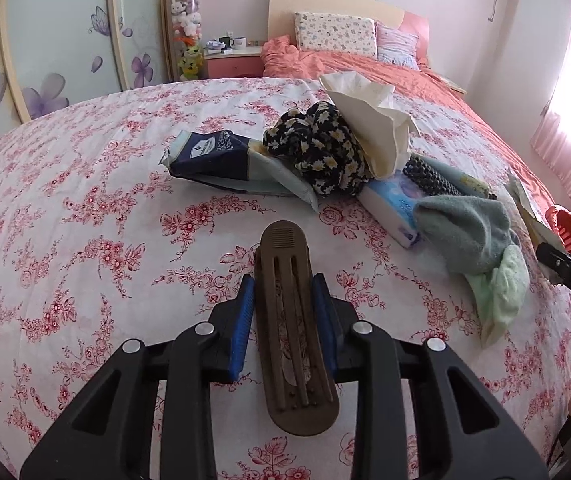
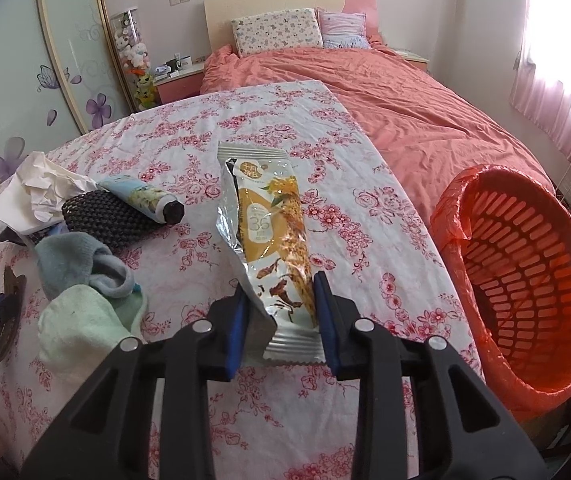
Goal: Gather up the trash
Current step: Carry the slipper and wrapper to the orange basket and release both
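Both tools grip loads: right gripper (image 2: 279, 316) pinches a snack wrapper (image 2: 269, 236) for the orange bin (image 2: 525, 280) at right, left gripper (image 1: 285, 312) clamps a brown comb (image 1: 295, 332).

Open cloth on both flanks, a cluttered ridge across the middle

Taking the tissue pack (image 1: 395, 204) as landmark: left of it a dark packet (image 1: 213, 158) and floral cloth (image 1: 317, 148) block the way, a crumpled tissue (image 1: 373, 120) rises over it, and towels (image 1: 477, 248) crowd its near right. The counter (image 1: 85, 208) lies bare on its near left. Far right of it, beyond more bare cloth, the orange basket (image 2: 525, 264) gapes unobstructed.
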